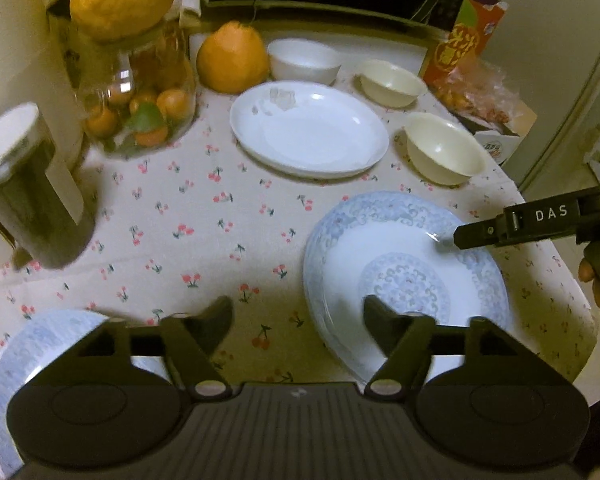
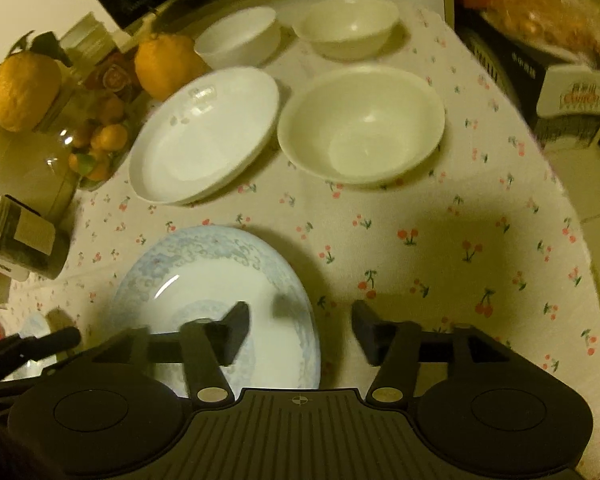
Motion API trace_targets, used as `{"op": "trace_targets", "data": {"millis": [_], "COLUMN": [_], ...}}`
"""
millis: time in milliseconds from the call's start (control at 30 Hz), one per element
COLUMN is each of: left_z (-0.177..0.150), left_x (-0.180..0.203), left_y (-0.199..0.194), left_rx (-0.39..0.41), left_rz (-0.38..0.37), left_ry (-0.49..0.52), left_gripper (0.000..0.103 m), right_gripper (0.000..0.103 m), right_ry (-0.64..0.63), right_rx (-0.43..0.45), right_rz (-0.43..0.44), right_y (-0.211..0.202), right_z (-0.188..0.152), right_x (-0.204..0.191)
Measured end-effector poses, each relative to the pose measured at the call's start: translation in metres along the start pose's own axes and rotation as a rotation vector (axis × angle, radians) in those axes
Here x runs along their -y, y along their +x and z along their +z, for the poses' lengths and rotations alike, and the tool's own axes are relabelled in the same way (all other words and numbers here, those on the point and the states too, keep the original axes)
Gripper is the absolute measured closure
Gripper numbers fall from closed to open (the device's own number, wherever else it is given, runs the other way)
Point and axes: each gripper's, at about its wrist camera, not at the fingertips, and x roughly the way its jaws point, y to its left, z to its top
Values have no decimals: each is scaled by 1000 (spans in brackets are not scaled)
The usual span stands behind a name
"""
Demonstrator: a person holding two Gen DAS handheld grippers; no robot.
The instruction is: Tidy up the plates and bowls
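The left gripper (image 1: 298, 320) hangs with its fingers spread wide, holding nothing. The right gripper (image 2: 300, 330) is likewise spread and empty, its left finger over the blue plate (image 2: 204, 280), its right finger over bare surface (image 2: 460, 240).

In the left view the blue plate (image 1: 404, 276) lies at 4 o'clock, seemingly a stack, with the right gripper's tip at its rim. A second blue plate (image 1: 32, 356) sits at 8 o'clock, partly hidden by the gripper. The white plate (image 1: 308, 128) is at 12, with a white bowl (image 1: 304, 60) behind it and two cream bowls (image 1: 392, 82) (image 1: 444, 148) at 1 and 2 o'clock. An orange fruit (image 1: 232, 58) touches the white bowl's side; a glass jar (image 1: 136, 92) of small oranges and a dark canister (image 1: 28, 184) crowd 10 o'clock.
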Motion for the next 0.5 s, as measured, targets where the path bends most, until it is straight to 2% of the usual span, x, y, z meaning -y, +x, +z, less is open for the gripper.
{"op": "trace_targets", "data": {"millis": [100,200,400,500], "left_z": [-3,-7,-12,-16], "left_x": [1,-1,-14,-21], "left_y": [-7,-13,-23,-29], "left_rx": [46,72,88,90], "left_rz": [29,56,89,107], "left_ry": [34,54,49,49], "left_gripper": [10,5,0,0], "right_gripper": [29,19,8,7], "right_ry": [-52,-113,-212,-254], "right_rx": [42,85,182,233], "right_rz": [-19,-39,-39,-18], "right_y": [-8,-15,-24,-28], "right_z": [-3,-8,-19,-23], "right_x": [-8,-17,-37,-50]}}
